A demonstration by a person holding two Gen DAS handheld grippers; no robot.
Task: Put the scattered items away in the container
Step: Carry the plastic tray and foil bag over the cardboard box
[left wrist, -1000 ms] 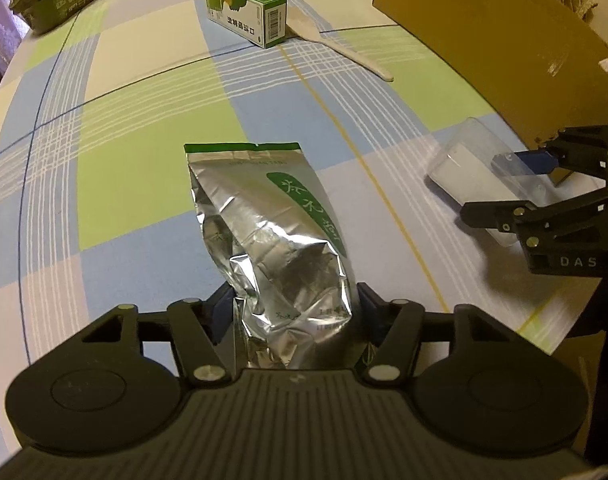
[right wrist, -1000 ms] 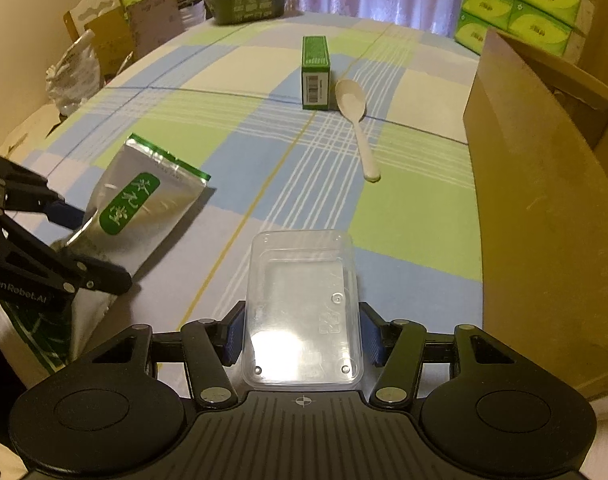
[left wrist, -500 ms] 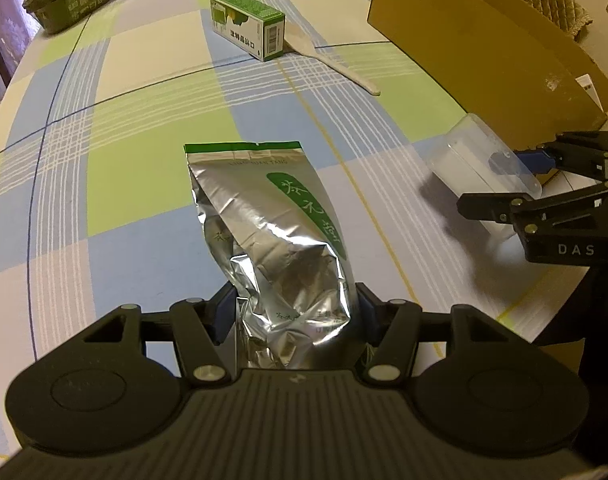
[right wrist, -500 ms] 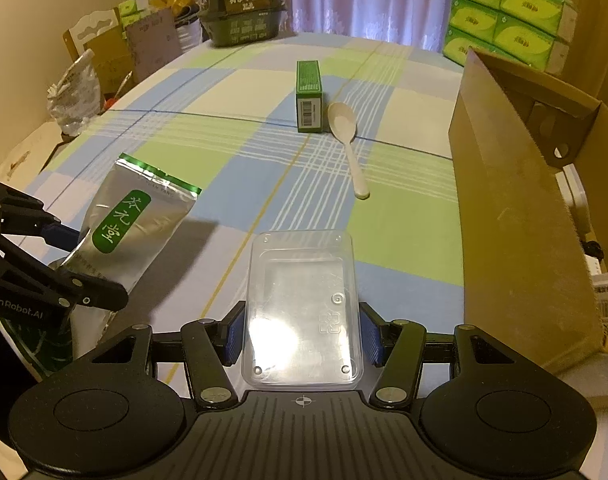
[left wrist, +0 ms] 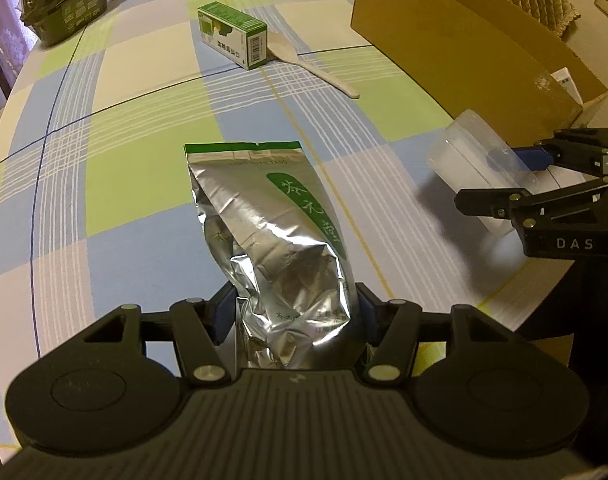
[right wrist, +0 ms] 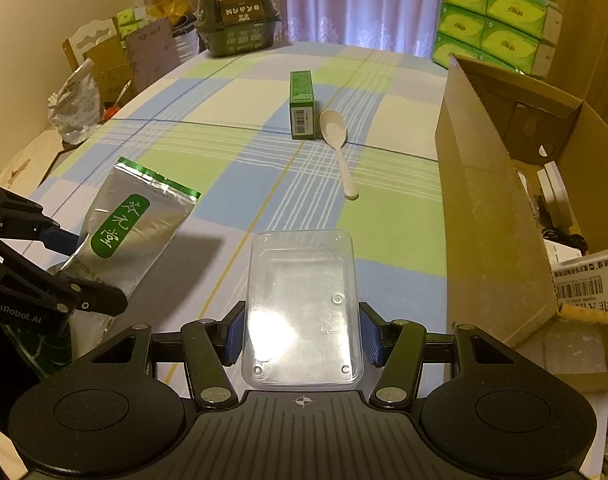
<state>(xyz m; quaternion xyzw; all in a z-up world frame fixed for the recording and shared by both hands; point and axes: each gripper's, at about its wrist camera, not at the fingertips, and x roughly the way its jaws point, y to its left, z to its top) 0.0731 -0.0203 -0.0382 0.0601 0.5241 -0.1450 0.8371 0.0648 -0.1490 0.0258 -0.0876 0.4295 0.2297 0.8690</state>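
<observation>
Left claw: clamped on the lower end of a silver foil tea pouch, which is lifted above the checked desk.
Right claw: pinching a clear plastic tray by its long sides, held off the desk.
Cardboard box: open, just right of the right claw.
Ahead of both claws: a green carton and a white plastic spoon, side by side on the desk.

The left tongs are held clamped on a silver foil tea pouch, lifted forward — the right tongs are closed against the sides of a clear plastic tray, held level.
</observation>
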